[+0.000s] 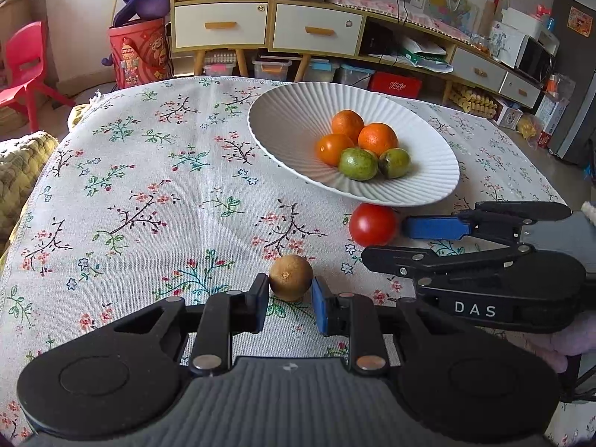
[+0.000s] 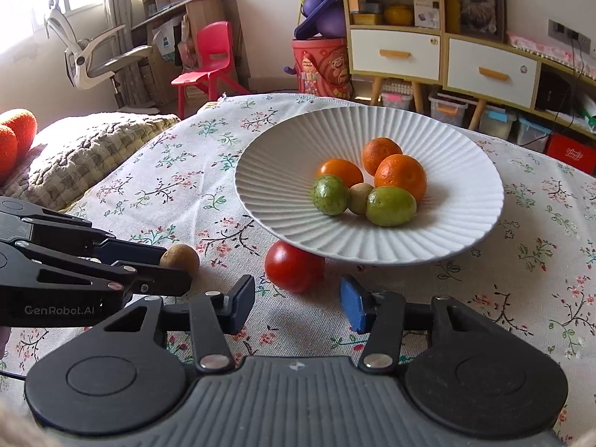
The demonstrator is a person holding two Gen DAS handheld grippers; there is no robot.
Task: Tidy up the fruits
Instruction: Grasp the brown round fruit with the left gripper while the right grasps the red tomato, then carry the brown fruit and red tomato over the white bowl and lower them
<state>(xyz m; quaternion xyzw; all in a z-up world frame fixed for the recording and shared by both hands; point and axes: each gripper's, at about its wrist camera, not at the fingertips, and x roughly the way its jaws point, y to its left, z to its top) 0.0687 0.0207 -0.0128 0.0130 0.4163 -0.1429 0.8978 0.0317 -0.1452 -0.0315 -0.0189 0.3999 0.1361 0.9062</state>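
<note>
A white ribbed plate [image 1: 283, 119] [image 2: 465, 231] holds three oranges [image 1: 377, 138] [image 2: 400, 175], two green fruits [image 1: 357, 164] [image 2: 390, 205] and a small pale fruit [image 2: 359, 197]. A red tomato [image 1: 372, 224] [image 2: 294, 266] lies on the cloth at the plate's near edge. A small brown fruit [image 1: 290, 277] [image 2: 180, 259] lies on the cloth. My left gripper [image 1: 289, 294] [image 2: 175, 266] is open with the brown fruit between its fingertips, close on both sides. My right gripper [image 2: 298, 298] [image 1: 383, 238] is open, just short of the tomato.
The table carries a floral cloth [image 1: 149, 186]. A knitted cushion [image 2: 82, 160] and orange plush [image 2: 15, 130] lie at the left. A red chair [image 2: 208, 59], a red bucket [image 1: 139, 52] and drawer cabinets [image 1: 260, 26] stand beyond the far edge.
</note>
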